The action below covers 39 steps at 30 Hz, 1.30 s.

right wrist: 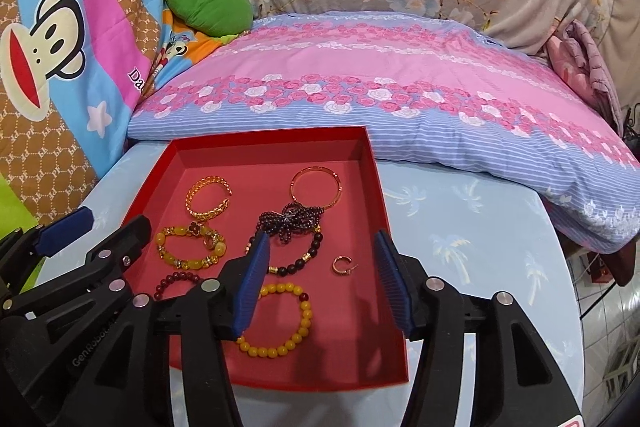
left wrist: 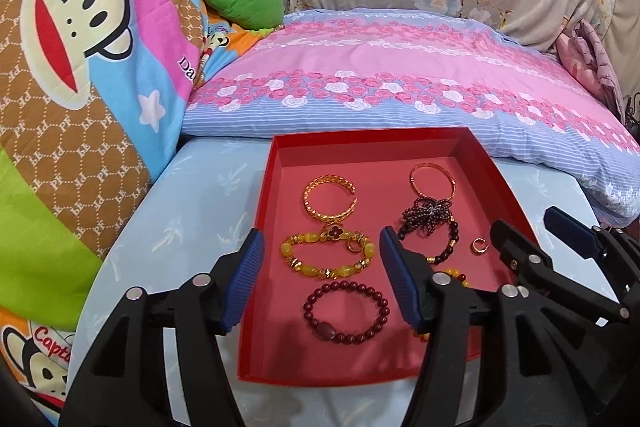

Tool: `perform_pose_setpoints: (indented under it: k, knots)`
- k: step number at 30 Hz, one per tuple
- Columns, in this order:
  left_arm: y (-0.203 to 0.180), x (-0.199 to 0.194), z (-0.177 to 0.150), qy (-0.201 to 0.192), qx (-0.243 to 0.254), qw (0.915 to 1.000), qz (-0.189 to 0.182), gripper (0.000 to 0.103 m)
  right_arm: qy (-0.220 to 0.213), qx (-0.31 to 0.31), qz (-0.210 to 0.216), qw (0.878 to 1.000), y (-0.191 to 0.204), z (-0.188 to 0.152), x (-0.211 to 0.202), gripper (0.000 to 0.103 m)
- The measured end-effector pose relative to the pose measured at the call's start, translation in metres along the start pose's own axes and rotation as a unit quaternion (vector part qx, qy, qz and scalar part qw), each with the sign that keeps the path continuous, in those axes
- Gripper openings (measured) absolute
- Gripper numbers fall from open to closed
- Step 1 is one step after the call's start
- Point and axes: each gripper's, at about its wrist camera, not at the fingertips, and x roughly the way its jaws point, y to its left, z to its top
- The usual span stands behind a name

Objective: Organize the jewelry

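Red tray [right wrist: 384, 227] on pale-blue table [right wrist: 480, 235] — pink floral pillow [right wrist: 360, 75] behind.

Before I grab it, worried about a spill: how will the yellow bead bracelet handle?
The yellow bead bracelet looks strung, so it will probably sag from one side. Its round, glossy beads may slip. Lying flat in the red box, it seems unlikely to roll.

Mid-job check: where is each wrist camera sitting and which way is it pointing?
Left wrist: behind the open left claw, looking forward and down over the red tray's left half; right claw at right.
Right wrist: behind the open right claw, over the tray's right half; left claw at left.
Shared: tray, gold cuff, pink floral pillow.
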Motion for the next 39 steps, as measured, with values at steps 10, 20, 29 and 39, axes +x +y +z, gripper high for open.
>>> perform_pose_setpoints:
  k: [10, 20, 29, 39]
  knots:
    - [0.010, -0.026, -0.020, 0.000, -0.009, 0.9999, 0.009, 0.082, 0.007, 0.009, -0.015, 1.000, -0.003, -0.020, -0.024, 0.064]
    - [0.013, -0.044, -0.046, 0.003, -0.013, 0.9999, 0.009, 0.093, 0.013, 0.030, -0.022, 0.999, -0.012, -0.047, -0.042, 0.076]
    - [0.016, -0.054, -0.072, 0.010, -0.028, 0.9995, 0.007, 0.095, 0.017, 0.020, -0.035, 0.999, -0.012, -0.074, -0.052, 0.082]
    - [0.021, -0.055, -0.087, 0.017, -0.038, 0.9991, 0.008, 0.095, 0.030, 0.013, -0.037, 0.999, -0.009, -0.086, -0.053, 0.084]
